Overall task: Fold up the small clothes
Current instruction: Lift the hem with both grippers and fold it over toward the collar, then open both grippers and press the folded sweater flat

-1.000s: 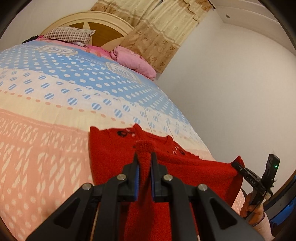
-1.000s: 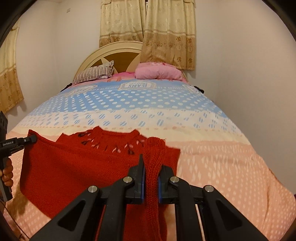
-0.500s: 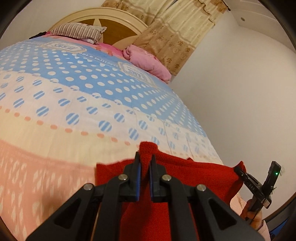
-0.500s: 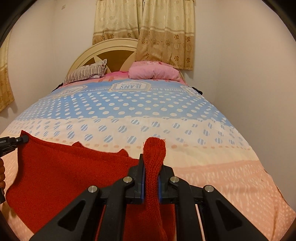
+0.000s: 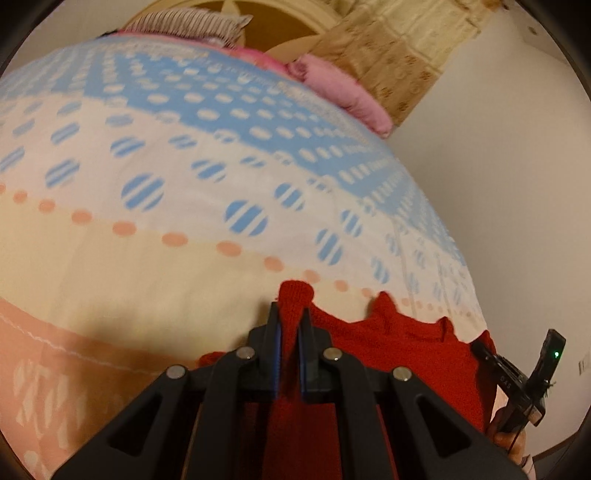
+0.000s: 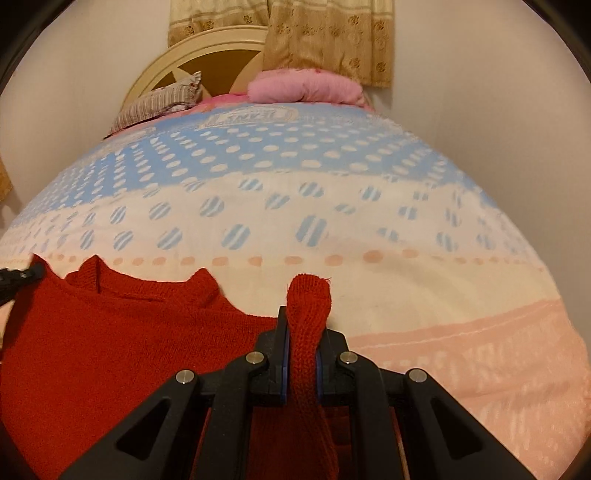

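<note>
A small red knitted sweater lies spread on the bed, its neckline toward the headboard; it also shows in the left wrist view. My left gripper is shut on a bunched corner of the sweater at its left side. My right gripper is shut on the opposite bunched corner at its right side. Each gripper shows at the edge of the other's view: the right one, the left one. Both hold the fabric low over the bedcover.
The bed has a cover with blue dotted, cream and peach bands. A striped pillow and a pink pillow lie by the round headboard. Curtains hang behind. A white wall runs along the bed's right side.
Both grippers have carried the sweater's held edge forward toward the headboard and lower. The sweater's patterned front is now covered; plain red knit lies up to the neckline.
</note>
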`<state>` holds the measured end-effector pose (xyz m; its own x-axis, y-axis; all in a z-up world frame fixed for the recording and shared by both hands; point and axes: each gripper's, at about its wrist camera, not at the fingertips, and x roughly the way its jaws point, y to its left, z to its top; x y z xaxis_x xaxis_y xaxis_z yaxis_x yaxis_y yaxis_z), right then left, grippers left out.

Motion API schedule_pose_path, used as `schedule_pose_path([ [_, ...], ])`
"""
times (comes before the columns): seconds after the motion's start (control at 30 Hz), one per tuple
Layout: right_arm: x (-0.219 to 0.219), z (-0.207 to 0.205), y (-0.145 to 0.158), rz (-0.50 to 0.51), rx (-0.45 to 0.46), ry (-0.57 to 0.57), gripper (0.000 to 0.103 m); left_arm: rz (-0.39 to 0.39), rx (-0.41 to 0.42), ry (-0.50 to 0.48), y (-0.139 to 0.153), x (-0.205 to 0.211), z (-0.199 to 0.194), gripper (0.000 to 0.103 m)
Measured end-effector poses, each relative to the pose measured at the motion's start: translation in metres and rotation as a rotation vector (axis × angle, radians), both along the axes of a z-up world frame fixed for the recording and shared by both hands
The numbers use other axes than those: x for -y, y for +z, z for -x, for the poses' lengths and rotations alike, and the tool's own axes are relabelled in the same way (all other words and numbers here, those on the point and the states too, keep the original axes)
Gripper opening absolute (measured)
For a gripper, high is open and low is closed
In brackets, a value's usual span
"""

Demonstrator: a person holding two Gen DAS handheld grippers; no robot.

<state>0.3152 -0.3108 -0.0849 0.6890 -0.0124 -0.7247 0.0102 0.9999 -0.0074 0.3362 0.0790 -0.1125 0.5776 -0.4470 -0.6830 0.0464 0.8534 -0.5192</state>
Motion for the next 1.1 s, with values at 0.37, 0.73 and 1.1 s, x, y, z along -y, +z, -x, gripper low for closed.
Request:
schedule_pose_path([
  [0.37, 0.055, 0.003, 0.009, -0.318, -0.038, -0.075, 0.029, -0.041, 0.035, 0.121, 0.034, -0.027, 0.021, 0.020],
  [0.73, 0.030, 0.110, 0.047, -0.246, 0.064, -0.084, 0.040, -0.194, 0.162, -0.132, 0.061, 0.035, 0.112, 0.027],
  [1.1, -0.013, 0.137, -0.007, -0.051, -0.020, -0.050, 0.039, -0.255, 0.132, -0.093, 0.020, 0.039, 0.125, 0.031],
])
